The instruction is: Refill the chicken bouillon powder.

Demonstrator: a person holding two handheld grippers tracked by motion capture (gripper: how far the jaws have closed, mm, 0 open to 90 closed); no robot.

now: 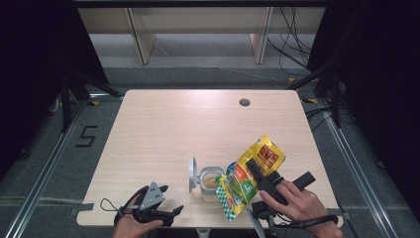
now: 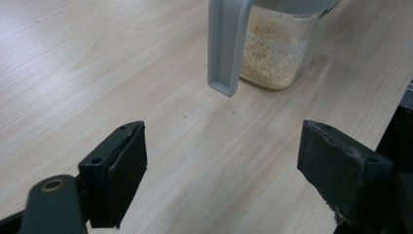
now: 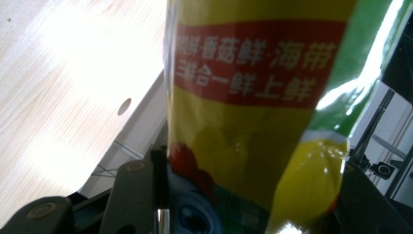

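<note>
Over on the left, the left claw [image 1: 171, 210] is just parked near the front edge of the bench [image 1: 163, 129], its jaws wide apart with nothing between them; in the left gripper view they frame bare wood, with the jar just ahead. Moving along, the clear jar [image 1: 212, 186] sits near the front middle of the bench with its grey flip lid [image 1: 192, 174] standing open on the left side, and there's already a layer of pale granules [image 2: 270, 61] in the bottom. Right of that, the right claw [image 1: 252, 171] is clamped around the yellow-and-green seasoning bag [image 1: 250, 178], which is tipped over so its lower end hangs right beside the jar's mouth. Looks like the pouring step is in hand, though it's hard to tell from up there whether anything's actually flowing out. Next move probably calls for keeping the bag's opening lined up over the jar and tilting gently so granules don't spill on the bench, then standing the bag back up and flipping the lid shut with the free claw.
</note>
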